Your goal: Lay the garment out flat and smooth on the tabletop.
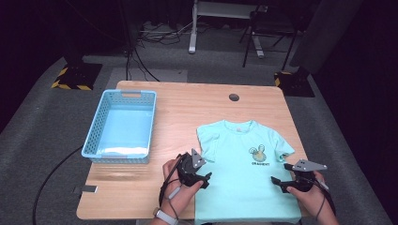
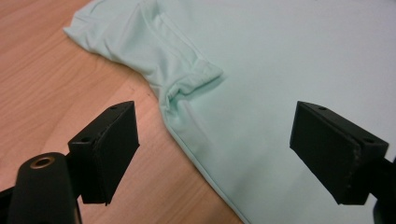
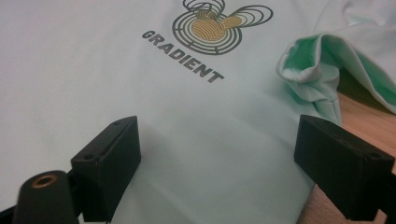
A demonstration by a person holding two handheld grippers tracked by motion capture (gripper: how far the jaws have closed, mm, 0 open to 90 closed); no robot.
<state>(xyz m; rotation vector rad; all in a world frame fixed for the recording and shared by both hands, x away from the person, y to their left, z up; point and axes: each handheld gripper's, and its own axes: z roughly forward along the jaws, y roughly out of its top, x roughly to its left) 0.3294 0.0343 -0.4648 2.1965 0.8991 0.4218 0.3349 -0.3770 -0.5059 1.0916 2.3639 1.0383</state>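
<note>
With the mint t-shirt [image 1: 246, 173] flat on the table's [image 1: 187, 108] near right, both the left hand-held gripper [image 1: 202, 180] and right hand-held gripper [image 1: 278, 183] wide open and empty, I'd pinch each side edge evenly before folding.

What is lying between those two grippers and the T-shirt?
Nothing visible. The left gripper and right gripper flank the mint T-shirt with fingers spread; only bare cloth and wooden table lie ahead.
</note>
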